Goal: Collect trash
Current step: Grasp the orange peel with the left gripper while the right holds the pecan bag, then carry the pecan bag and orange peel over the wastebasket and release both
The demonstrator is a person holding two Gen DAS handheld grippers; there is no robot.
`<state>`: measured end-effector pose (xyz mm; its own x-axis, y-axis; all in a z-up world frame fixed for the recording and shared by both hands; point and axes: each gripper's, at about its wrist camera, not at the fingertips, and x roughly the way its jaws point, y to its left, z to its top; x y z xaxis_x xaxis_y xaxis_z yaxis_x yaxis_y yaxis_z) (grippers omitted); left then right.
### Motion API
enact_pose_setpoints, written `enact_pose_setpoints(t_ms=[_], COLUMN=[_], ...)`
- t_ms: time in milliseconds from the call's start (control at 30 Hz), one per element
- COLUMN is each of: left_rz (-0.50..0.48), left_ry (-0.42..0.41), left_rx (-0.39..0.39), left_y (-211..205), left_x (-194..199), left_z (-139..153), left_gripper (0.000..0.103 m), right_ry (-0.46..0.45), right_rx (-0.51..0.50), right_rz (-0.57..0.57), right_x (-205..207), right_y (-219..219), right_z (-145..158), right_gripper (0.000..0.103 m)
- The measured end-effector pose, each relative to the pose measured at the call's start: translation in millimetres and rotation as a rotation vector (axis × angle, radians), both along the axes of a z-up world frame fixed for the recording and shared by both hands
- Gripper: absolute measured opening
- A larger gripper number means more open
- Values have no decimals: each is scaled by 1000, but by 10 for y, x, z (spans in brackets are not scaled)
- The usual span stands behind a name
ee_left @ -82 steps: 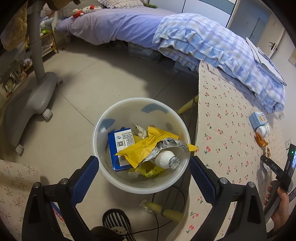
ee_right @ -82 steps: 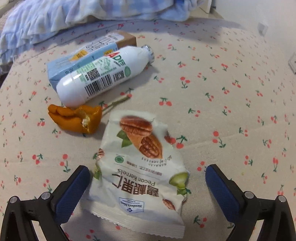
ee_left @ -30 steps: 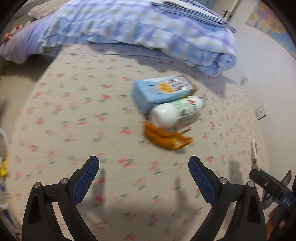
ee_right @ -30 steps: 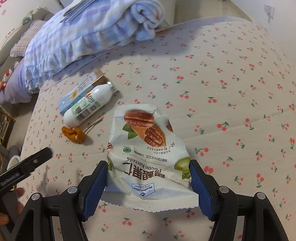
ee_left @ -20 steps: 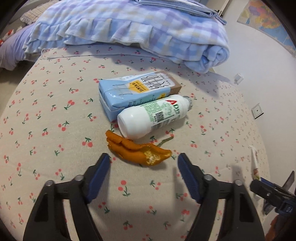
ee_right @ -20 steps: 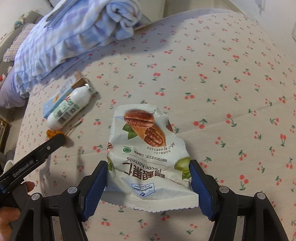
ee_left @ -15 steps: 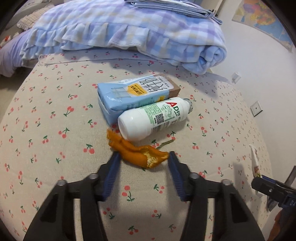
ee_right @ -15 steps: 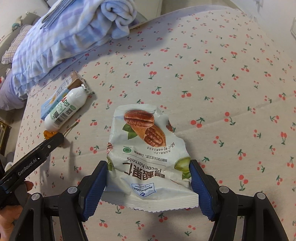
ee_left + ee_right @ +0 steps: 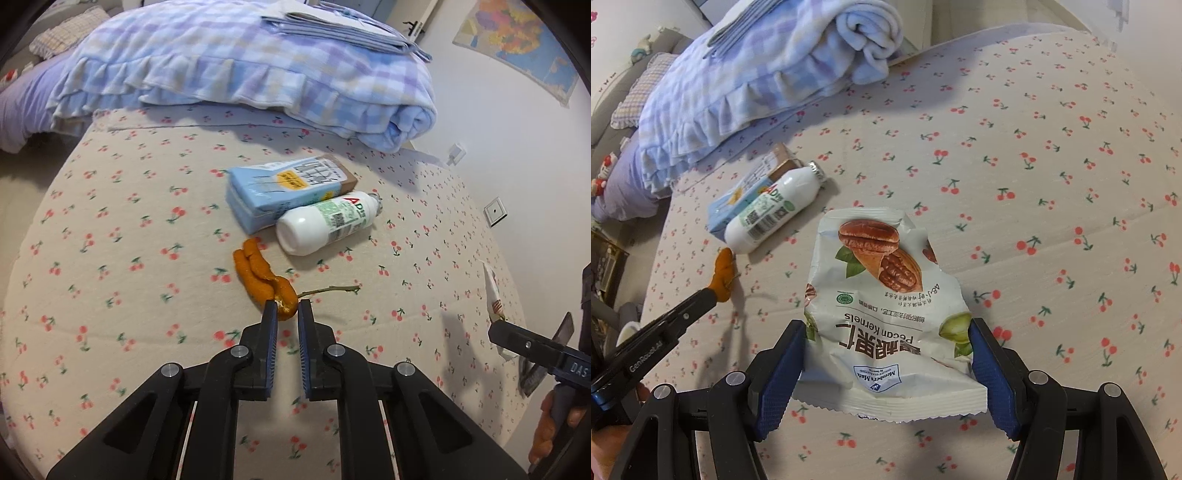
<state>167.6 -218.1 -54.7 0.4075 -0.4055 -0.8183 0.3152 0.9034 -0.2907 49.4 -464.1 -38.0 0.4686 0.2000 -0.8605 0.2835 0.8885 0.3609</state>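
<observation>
On tablecloth (image 9: pixel 110 229), one carton (image 9: pixel 284 188), one bottle (image 9: pixel 325 225)

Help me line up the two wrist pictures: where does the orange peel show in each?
Left wrist: orange peel at centre, near end pinched in the left claw.
Right wrist: orange peel at far left, by the left claw's tip.
Shared landmark: white bottle just beyond it.

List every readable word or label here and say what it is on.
"Pecan Kernels" and "Member's Mark": snack bag, upside down.
"AD": white bottle.
"GenRobot.AI": left gripper arm.
"DAS": right gripper arm.
Blue carton print, the bag's Chinese characters, barcodes: not readable.
</observation>
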Motion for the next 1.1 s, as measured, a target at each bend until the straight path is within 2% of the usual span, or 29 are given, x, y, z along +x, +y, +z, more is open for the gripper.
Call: enact_pose_setpoints(t_ms=[167, 533, 867, 1100], left_rz=[32, 65, 131, 216], left_ry=[18, 1, -20, -31], left_rx=[-38, -62, -79, -81], left_y=[175, 449, 1027, 1684], left_x=[-2, -60, -135, -182], left_z=[61, 242, 414, 503], left_gripper=[11, 10, 9, 9], right_ry=[-2, -18, -34, -26], right_rx=[0, 19, 32, 32], right_rz=[-6, 12, 111, 203], right_x=[-3, 104, 360, 508], right_y=[18, 178, 785, 1330], right_z=[19, 113, 179, 134], right_gripper=[74, 74, 74, 74])
